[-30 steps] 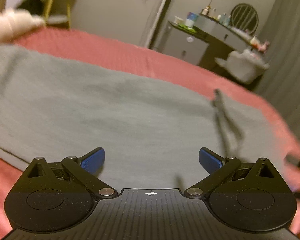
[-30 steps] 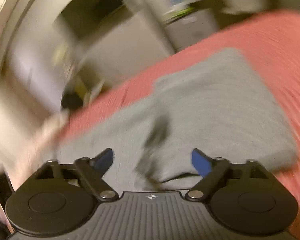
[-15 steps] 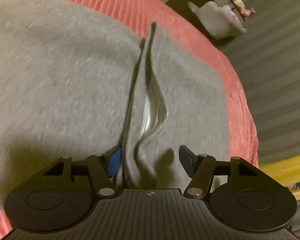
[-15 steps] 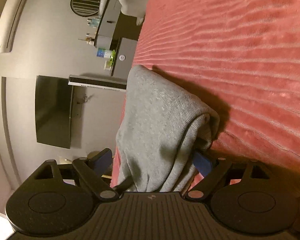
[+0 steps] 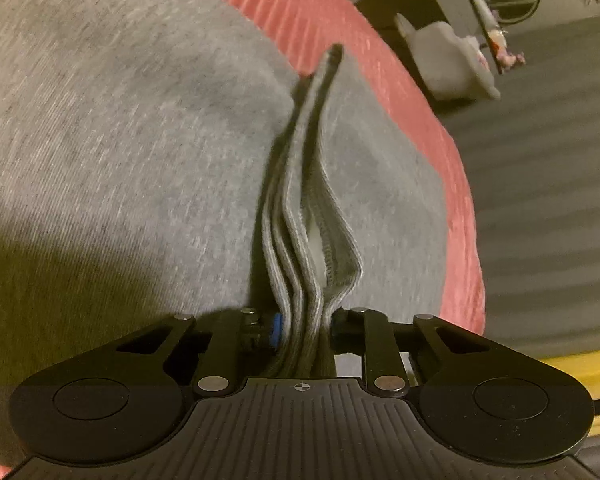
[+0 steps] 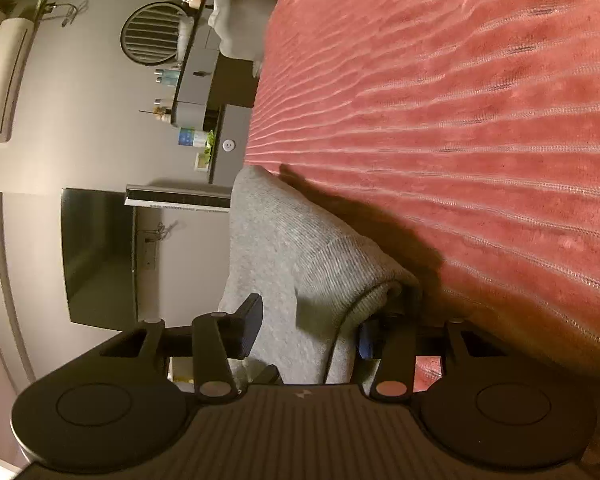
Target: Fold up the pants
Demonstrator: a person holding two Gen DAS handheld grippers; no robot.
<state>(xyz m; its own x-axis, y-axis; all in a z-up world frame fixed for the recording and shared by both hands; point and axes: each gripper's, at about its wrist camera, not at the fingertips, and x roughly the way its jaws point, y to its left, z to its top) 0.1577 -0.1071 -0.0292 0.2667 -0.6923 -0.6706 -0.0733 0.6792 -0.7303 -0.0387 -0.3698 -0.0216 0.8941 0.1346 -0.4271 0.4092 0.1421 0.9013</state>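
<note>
pants [image 5: 148,152]: soft, floppy grey knit, bunch easily | left claw [image 5: 305,326] just closed, clamped on stacked edges at 6 o'clock | right claw [image 6: 310,330] closing around folded hem, pinch unclear | bed [image 6: 460,100]

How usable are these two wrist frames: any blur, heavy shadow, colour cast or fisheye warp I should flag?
Left wrist view: warm dim light, mild blur on the grey pants, a dark shadow at lower left, the red bedspread edge bowed by the lens. Right wrist view: sharper, rolled sideways so the room stands on its side, a deep shadow beside the pants' folded edge.
</note>
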